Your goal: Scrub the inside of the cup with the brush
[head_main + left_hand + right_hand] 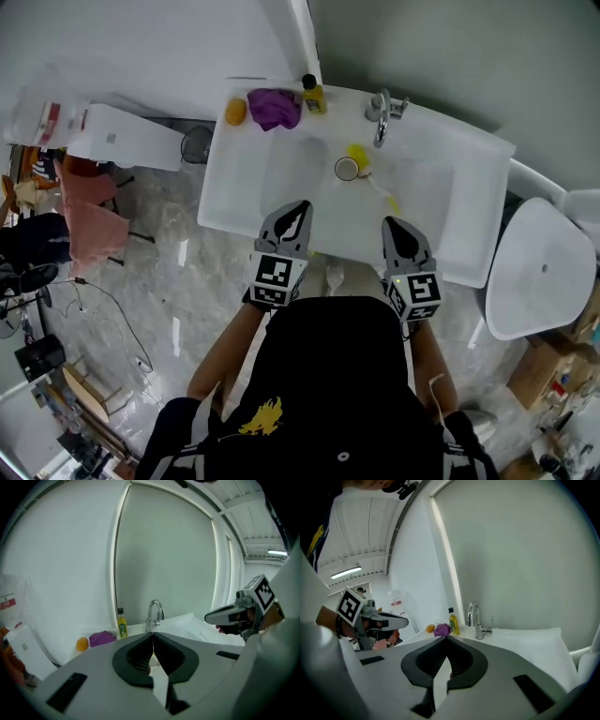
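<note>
Head view looks steeply down on a white sink (239, 187) with a chrome tap (380, 114) at its back edge; every place below is given from that tap.

The left gripper (300, 206) and the right gripper (388, 223) hang over the sink's near rim, well apart from the tap, one to either side of it. Each gripper view shows its jaws pressed together with nothing between them.

The cup (347, 169) stands upright in the basin, just in front of the tap and slightly toward the left gripper's side. The yellow brush (360, 156) lies between tap and cup. Its head is right beside the cup and its pale handle trails off toward the right gripper. Whether brush and cup touch cannot be made out.

Along the back ledge, on the left gripper's side of the tap, stand a yellow bottle (314, 95), a purple cloth (275, 108) and, farthest off, a small orange thing (235, 111).

By my reading, scrubbing has not begun and this is the approach. Next, both pairs of jaws must part. One likely takes the brush handle and the other steadies the cup.
</note>
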`<state>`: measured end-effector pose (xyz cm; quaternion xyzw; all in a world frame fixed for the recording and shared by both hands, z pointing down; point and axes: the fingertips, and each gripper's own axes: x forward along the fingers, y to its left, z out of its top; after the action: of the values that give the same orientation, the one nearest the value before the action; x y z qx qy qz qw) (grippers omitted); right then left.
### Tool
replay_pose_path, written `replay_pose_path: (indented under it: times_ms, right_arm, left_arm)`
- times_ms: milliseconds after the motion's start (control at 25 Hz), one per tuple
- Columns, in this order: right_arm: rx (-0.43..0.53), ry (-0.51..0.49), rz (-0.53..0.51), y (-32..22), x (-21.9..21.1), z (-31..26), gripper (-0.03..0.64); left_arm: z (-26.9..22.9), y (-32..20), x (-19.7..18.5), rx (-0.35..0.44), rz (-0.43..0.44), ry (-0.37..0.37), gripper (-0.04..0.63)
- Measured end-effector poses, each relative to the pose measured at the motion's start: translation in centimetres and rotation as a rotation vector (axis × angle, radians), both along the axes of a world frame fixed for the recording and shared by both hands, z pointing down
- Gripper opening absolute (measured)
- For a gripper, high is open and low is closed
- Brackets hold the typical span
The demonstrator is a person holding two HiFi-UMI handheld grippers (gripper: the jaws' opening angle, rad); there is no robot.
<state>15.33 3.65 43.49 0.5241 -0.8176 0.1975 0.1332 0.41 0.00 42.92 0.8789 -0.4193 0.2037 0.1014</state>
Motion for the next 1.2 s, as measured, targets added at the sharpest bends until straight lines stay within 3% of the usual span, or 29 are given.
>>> replay_pose_path:
  times_ms: [200, 320, 360, 400, 440, 600, 760, 840, 960, 1040, 1120, 1200]
  right_arm:
    - [0.007, 0.113, 0.025, -0.1, -0.5, 1.0, 0.025]
    - [-0.009, 0.16, 0.021, -1.3, -0.2, 2.9, 0.026]
    - [-0.018, 0.179, 0.005, -1.6, 0.0, 3.8, 0.074]
    - [-0.029, 0.201, -0.011, -1.9, 0.3, 4.8, 0.171]
    - [-0.039, 0.223, -0.021, -2.3, 0.6, 6.0, 0.199]
    - [-0.09, 0.277, -0.041, -4.4, 2.0, 11.1, 0.203]
    - [-0.171, 0.268, -0.115, -6.0, 3.0, 17.8, 0.293]
    - [-0.217, 0.287, -0.137, -6.6, 3.5, 21.1, 0.293]
    - [-0.313, 0.314, -0.153, -7.2, 4.8, 27.1, 0.291]
    - [-0.398, 0.322, -0.147, -7.1, 5.9, 31.2, 0.291]
    - [-0.453, 0.335, -0.136, -7.0, 6.6, 34.0, 0.282]
    - [-0.473, 0.351, -0.127, -6.9, 6.9, 35.6, 0.271]
  left_arm:
    - [6.3, -1.2, -0.9, -0.122, 0.096, -0.026, 0.026]
    - [11.2, -2.0, -0.6, -0.251, 0.177, 0.017, 0.165]
    - [12.8, -2.2, -0.5, -0.287, 0.206, 0.026, 0.205]
    - [14.2, -2.5, -0.4, -0.31, 0.234, 0.023, 0.218]
    - [15.5, -2.6, -0.1, -0.333, 0.262, 0.018, 0.24]
    - [20.5, -2.6, 1.8, -0.493, 0.338, 0.06, 0.291]
    - [25.8, -3.1, 3.9, -0.508, 0.436, -0.086, 0.291]
    - [28.1, -3.4, 4.9, -0.486, 0.479, -0.162, 0.291]
    - [31.9, -4.0, 5.7, -0.385, 0.577, -0.363, 0.291]
    - [35.1, -4.3, 5.6, -0.404, 0.589, -0.451, 0.29]
    - [37.2, -4.4, 5.9, -0.478, 0.554, -0.446, 0.287]
    - [37.5, -4.7, 7.0, -0.523, 0.498, -0.359, 0.276]
